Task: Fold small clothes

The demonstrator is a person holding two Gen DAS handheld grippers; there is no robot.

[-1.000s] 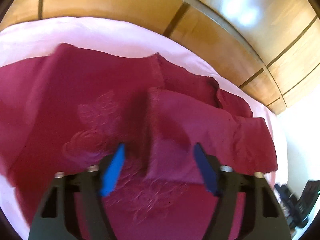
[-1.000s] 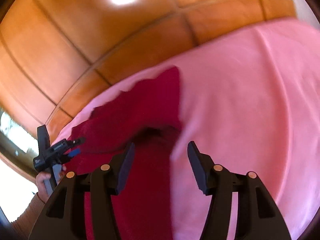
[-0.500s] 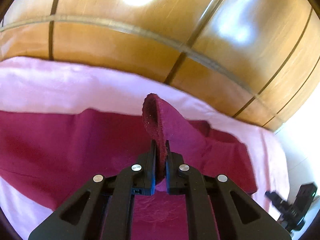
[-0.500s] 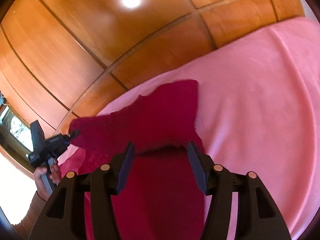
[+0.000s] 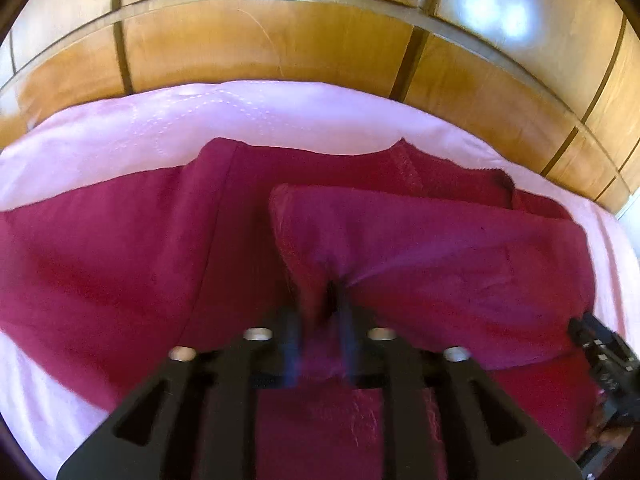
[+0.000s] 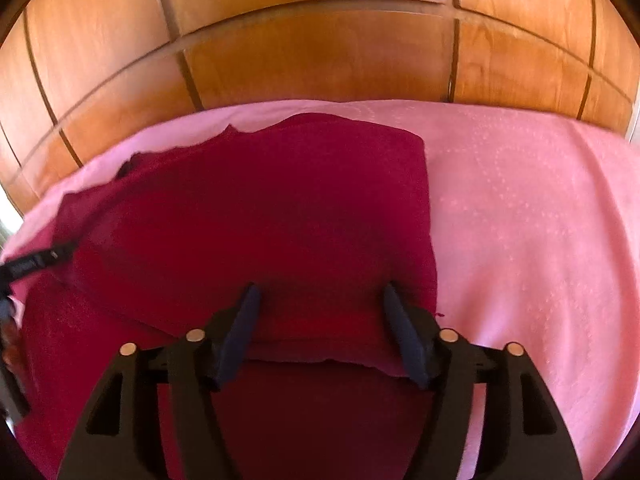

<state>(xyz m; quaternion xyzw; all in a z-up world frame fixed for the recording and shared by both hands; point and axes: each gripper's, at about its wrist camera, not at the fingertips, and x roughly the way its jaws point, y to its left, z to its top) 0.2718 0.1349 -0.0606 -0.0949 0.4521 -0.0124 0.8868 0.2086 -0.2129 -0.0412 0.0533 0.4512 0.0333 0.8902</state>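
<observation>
Garment [image 5: 460, 264] in maroon lies on your pink bed [image 6: 520, 220], one sleeve folded across its body and the rest left to fold, as your left gripper [image 5: 320, 320] jaws, just opening, straddle the sleeve and right gripper [image 6: 320, 320] jaws widen, empty.

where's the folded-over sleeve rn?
In the left wrist view, the sleeve lies folded across the red garment, right of centre, just ahead of the left gripper.

Each hand-held gripper, left [image 5: 320, 312] and right [image 6: 320, 312], is matte black with triangular cut-outs, silver screw heads and dark blue finger pads [image 6: 404, 340].
</observation>
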